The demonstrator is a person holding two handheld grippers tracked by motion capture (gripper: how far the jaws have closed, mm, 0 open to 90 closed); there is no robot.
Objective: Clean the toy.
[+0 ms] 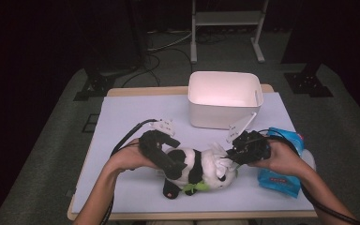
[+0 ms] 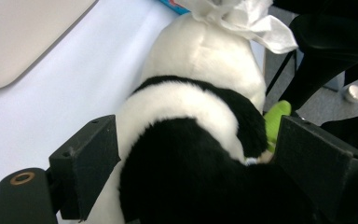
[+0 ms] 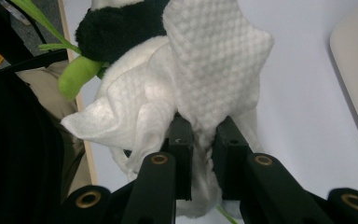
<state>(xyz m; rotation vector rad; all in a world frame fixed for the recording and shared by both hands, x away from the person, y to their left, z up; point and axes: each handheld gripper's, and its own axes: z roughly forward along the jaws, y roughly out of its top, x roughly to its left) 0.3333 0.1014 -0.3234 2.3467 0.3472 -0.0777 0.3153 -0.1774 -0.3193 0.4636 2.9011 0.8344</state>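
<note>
Left gripper point(image 1: 168, 165) fingers clamp plush panda point(image 1: 194, 168) steady on desk point(image 1: 131, 112); right gripper point(image 1: 232, 157) fingers pinch wet wipe point(image 3: 200, 88), wiping its head.

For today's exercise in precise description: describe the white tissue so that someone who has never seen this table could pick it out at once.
Start at the white bin at the table's far edge, then come toward the person to the plush panda lying on its side. The tissue is the crumpled white sheet at the panda's head end, pinched in the right tool. Its dimpled, embossed paper texture sets it apart from the panda's smooth fur.
</note>
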